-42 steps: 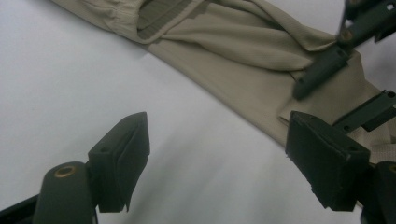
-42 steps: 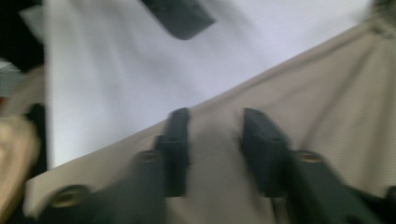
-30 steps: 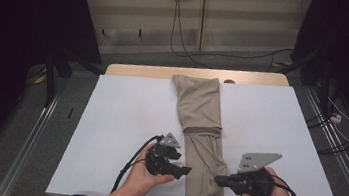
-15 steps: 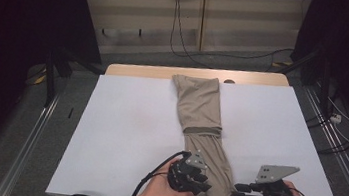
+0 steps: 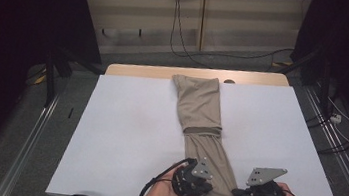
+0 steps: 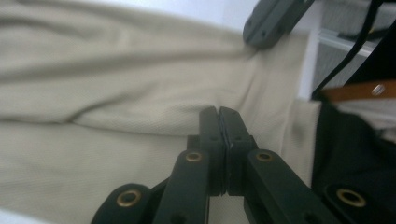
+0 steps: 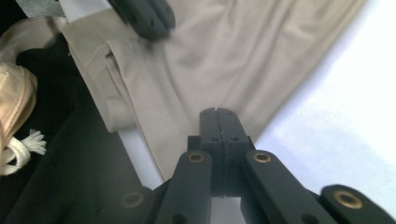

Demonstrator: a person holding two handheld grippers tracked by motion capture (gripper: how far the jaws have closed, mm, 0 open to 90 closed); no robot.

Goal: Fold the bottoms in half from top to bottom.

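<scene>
Trousers point(image 5: 203, 132), one pair in beige woven cloth, are lying folded lengthwise into a long narrow strip down the middle of the one white table sheet point(image 5: 122, 137), with the far end reaching the wooden table edge point(image 5: 135, 69) and the near end lying at the sheet's front edge between my two hands. I am holding two grippers, one in each hand. My left gripper point(image 6: 218, 114) is resting at the left side of the near end of the cloth; its jaws have just been closing and are now standing pressed together, tips sitting on a soft ridge of the fabric, though I cannot tell whether any cloth is pinched between them. My right gripper point(image 7: 218, 114) is sitting at the right side of the same end, just where the cloth's edge is meeting the white sheet; its jaws have briefly parted and are now together again, and I cannot tell whether fabric is caught in them either. Each gripper is carrying one grey three-cornered plate on top. The cloth is showing a fine ribbed weave, gentle lengthwise folds and a stitched hem band point(image 7: 119, 74) along the near end. The jaws are flat, matte black, with brass-ringed pivots.
</scene>
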